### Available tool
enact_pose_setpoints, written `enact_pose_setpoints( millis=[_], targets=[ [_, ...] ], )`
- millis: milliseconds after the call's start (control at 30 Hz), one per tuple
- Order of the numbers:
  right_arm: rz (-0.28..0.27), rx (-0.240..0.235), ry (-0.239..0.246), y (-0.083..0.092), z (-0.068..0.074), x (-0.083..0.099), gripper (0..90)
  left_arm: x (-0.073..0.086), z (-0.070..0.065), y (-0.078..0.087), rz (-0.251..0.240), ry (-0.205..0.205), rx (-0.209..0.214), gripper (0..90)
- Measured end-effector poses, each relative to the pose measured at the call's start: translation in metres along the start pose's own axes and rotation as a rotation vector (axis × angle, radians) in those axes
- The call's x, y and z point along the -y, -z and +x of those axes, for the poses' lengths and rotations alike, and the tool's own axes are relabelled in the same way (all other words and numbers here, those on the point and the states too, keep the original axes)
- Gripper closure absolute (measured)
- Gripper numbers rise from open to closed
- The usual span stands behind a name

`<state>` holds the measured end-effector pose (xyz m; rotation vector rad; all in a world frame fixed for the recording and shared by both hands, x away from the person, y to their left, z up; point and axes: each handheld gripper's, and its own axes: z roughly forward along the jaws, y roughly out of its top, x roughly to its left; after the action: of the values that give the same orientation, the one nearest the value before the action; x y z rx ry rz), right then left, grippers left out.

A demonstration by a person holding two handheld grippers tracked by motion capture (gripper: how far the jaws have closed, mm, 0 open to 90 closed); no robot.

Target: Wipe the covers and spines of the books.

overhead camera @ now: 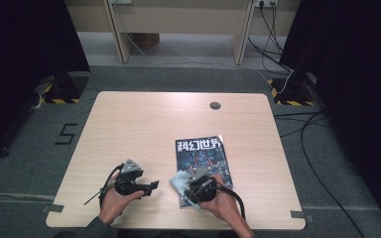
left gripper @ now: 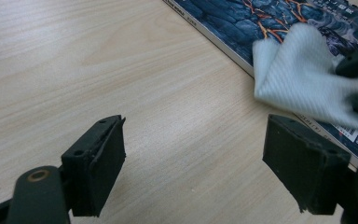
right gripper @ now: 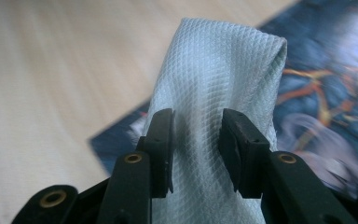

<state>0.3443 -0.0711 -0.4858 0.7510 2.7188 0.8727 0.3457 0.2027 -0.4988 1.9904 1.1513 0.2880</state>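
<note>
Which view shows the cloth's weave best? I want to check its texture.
The right gripper view: the cloth sits close up, clamped in the right claw. The left gripper view shows it draped over the magazine; the high view shows a small pale patch.

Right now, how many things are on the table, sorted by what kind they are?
Magazines: 1, the dark blue glossy magazine lying flat on the wooden table.
Cloths: 1, the pale blue woven cloth, bunched up and pinched in the right gripper above the magazine.
Grippers: 2, that one and the left gripper, which is open over bare wood.
Total: 4.
</note>
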Motion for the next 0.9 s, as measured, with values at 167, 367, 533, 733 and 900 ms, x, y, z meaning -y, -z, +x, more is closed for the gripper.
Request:
enact_pose_setpoints(
  millis=[167,367,533,733,900],
  targets=[
    [-0.001,0.025,-0.016,0.002,-0.002,0.003,65.7,0.0,0.002,0.0,-0.002,0.005,-0.006,20.1],
    [0.0,-0.019,0.054,-0.004,0.027,-0.006,66.1,0.0,0.004,0.001,-0.006,0.014,-0.02,20.1],
    [-0.007,-0.048,0.07,-0.006,0.037,-0.009,66.0,0.0,0.004,0.001,-0.002,0.012,-0.02,20.1],
    [-0.002,-0.049,0.025,-0.002,0.026,-0.004,66.1,0.0,0.003,0.0,-0.002,0.014,-0.022,20.2],
    [-0.003,-0.024,-0.016,0.006,0.013,0.008,66.1,0.001,0.002,0.0,0.002,0.0,-0.019,20.2]
  ],
)
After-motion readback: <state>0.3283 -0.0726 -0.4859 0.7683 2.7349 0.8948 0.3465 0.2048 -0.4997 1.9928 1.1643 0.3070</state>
